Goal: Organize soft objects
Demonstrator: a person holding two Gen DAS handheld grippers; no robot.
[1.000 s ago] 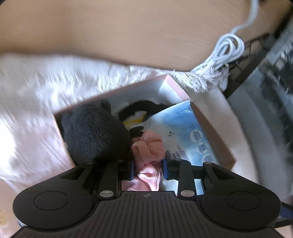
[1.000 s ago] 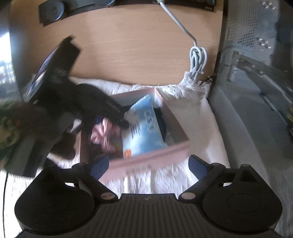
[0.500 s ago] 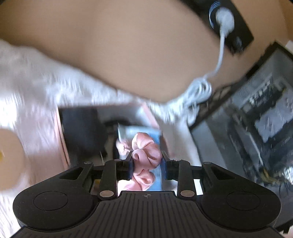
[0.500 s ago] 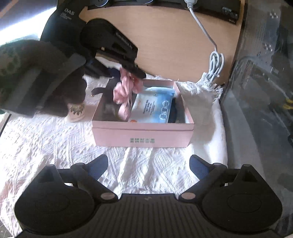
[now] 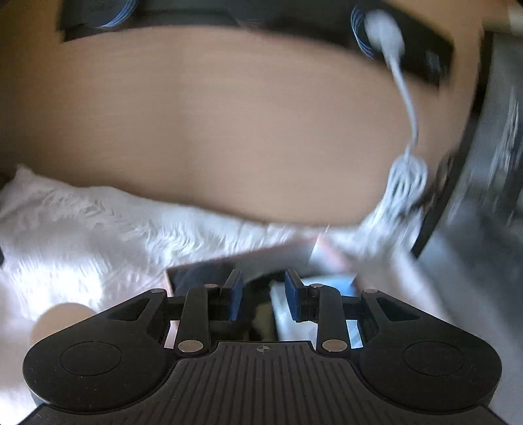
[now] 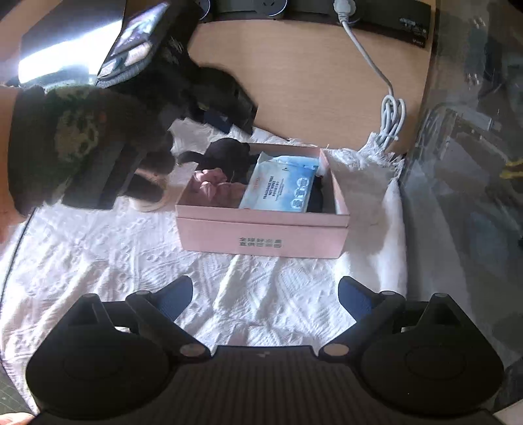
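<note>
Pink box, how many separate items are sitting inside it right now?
4 visible in the pink box: pink scrunchie front-left, black plush back-left, wet wipes pack centre, dark item right. More may be hidden underneath.

A white textured cloth (image 6: 124,261) covers the near part of a light wooden desk (image 6: 310,85). A coiled white cable (image 6: 392,117) lies at two o'clock, running to a black power strip (image 6: 385,16) along the desk's far edge at twelve o'clock.

Left wrist view close above the pink box (image 5: 202,264), perhaps tilted; right view farther back, same box.
</note>
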